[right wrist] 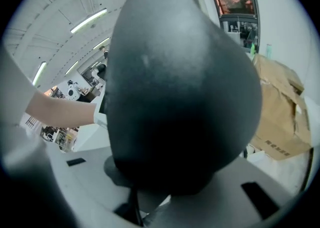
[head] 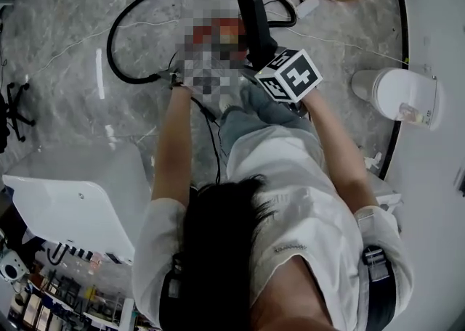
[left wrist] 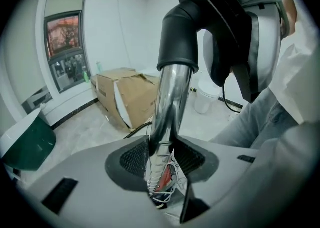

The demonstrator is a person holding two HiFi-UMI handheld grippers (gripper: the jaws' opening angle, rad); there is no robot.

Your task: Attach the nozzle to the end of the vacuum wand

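Dark hair (head: 218,228) fills the head view at 6 o'clock. At 1 o'clock the right gripper (head: 263,67) holds up one black part (head: 253,17), with one hose (head: 123,25) looping at 11.

In the left gripper view, the left gripper (left wrist: 162,158) is clamped on the single chrome wand (left wrist: 167,107), steadying it for mating.

In the right gripper view, the jaws pinch that black part, probably the nozzle, ready to meet the wand.

Grey marbled floor (head: 65,54) spreading under a cardboard box (left wrist: 125,94), window (left wrist: 64,47) glowing in the white wall (left wrist: 125,32) left of the box, strip lights (right wrist: 87,20) shining overhead
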